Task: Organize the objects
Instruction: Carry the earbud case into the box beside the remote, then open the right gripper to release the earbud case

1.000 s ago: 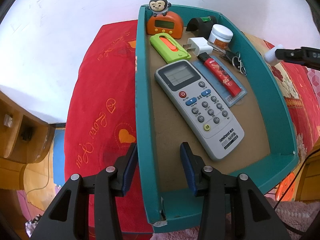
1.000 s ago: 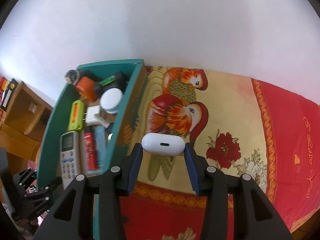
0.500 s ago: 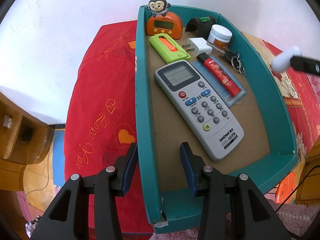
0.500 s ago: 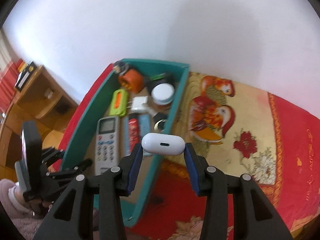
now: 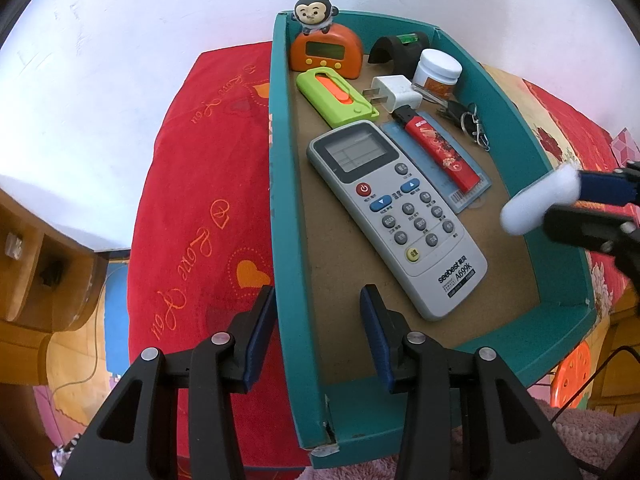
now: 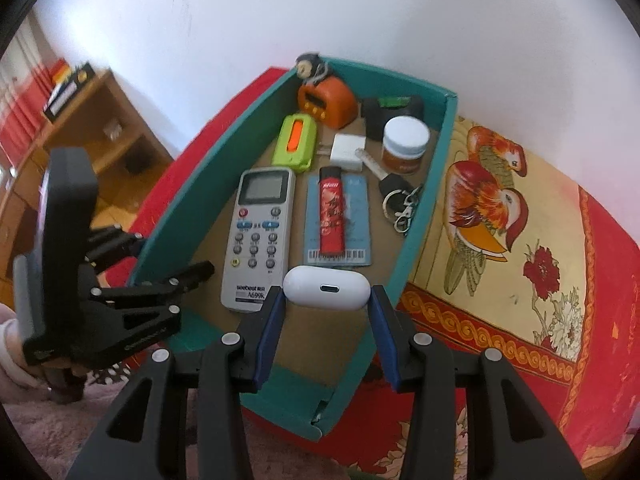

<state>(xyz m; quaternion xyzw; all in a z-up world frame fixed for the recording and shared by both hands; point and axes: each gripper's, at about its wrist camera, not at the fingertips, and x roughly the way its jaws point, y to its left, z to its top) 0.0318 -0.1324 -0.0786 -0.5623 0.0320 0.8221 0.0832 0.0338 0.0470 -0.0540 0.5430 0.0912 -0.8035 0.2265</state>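
Pinching the small white glossy plastic earbud case (image 6: 326, 289) by its two rounded ends, your right gripper (image 6: 326, 312) holds it over the bare near end of the teal cardboard box (image 6: 424, 216), just in front of the grey air-conditioner remote (image 6: 260, 232). Judge it light, rigid and slick; the curved ends give the blue fingers (image 6: 270, 328) little flat to bear on, so it could squirt out if you squeeze harder, and a hold across the flatter faces would likely be surer. Your left gripper (image 5: 318, 320) has its fingers spread, straddling the box's side wall without closing on it. Inside, count one of each: the remote, a red lighter (image 6: 331, 210) lying on a pale blue card (image 6: 358, 200), a green utility knife (image 6: 295, 142), a white plug adapter (image 6: 347, 151), a white-lidded jar (image 6: 405, 144), an orange monkey-topped clock (image 6: 326, 100), a black curved piece (image 6: 390, 110), and a key with rings (image 6: 398, 196).
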